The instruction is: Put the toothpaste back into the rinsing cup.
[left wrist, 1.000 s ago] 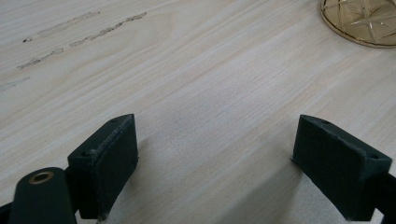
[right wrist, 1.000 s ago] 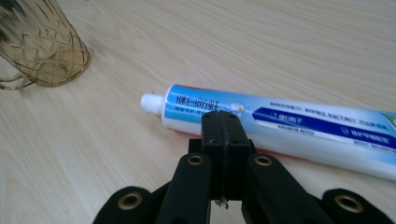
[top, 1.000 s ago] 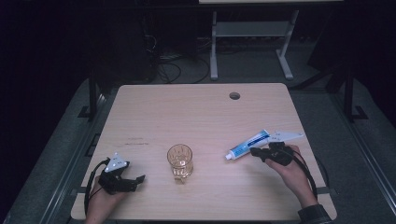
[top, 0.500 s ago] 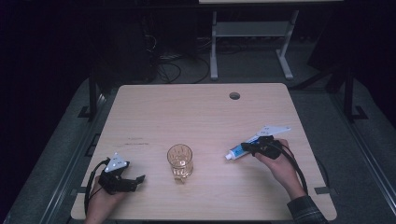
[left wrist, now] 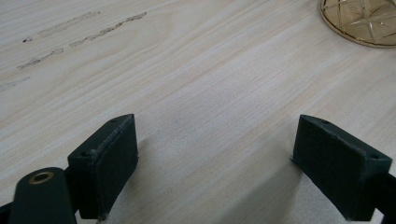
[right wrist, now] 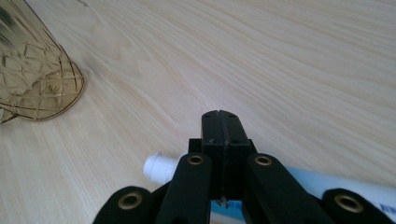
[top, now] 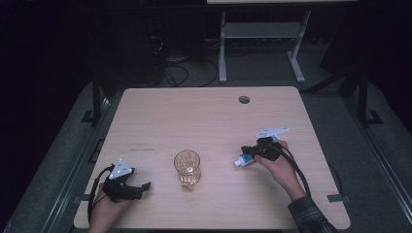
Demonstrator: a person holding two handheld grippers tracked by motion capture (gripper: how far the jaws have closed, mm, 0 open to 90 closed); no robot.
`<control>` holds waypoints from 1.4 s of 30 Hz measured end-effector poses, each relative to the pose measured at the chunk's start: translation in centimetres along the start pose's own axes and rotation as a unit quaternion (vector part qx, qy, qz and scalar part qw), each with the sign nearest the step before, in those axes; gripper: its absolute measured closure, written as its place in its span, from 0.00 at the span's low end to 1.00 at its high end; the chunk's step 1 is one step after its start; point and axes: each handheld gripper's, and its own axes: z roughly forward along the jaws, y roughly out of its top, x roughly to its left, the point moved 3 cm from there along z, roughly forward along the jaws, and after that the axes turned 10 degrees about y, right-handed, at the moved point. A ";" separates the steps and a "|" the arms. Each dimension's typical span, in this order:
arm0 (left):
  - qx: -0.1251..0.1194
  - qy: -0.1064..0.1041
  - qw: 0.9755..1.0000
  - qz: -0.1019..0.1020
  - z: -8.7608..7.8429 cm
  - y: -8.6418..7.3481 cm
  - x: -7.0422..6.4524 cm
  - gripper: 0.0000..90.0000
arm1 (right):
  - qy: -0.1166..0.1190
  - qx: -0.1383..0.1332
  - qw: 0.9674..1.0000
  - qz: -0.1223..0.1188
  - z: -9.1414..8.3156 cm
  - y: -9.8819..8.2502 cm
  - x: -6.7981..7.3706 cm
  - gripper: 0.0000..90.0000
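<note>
1. Pale wooden table (top: 204,116) stands in a dark room, with a metal stand and loose cables on the floor behind it.
2. On the right part of the table lies a toothpaste tube (top: 244,158), flat on the wood. Its long axis runs slantwise, the white cap (right wrist: 159,167) pointing toward an amber glass (top: 187,167) that stands upright near the middle, well apart from the cap.
3. Right tongs (top: 250,149) sit directly over the tube's cap end, jaws pressed flat against each other with nothing between them; in the right gripper view the tube shows just beneath them, not clamped.
4. Left tongs (top: 141,187) rest low at the near left corner, jaws spread wide over bare wood, holding nothing; the glass's base edges into their view at the far side.
5. The right hand (top: 277,162) is plainly the nearer one to the tube. To pick it up, the jaws would probably have to open and straddle the tube across its width, not along its length.
</note>
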 end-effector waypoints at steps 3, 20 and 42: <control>0.000 0.000 1.000 0.000 0.0 0.0 0.0 0.14 | 0.003 0.004 1.000 0.002 0.7 0.1 0.0 1.00; 0.000 0.000 1.000 0.000 0.0 0.0 0.0 0.14 | 0.004 0.033 0.999 0.005 2.1 -0.3 0.0 1.00; 0.001 0.000 1.000 0.000 0.0 0.0 0.0 0.14 | 0.014 0.064 0.998 0.005 0.4 -1.8 1.0 1.00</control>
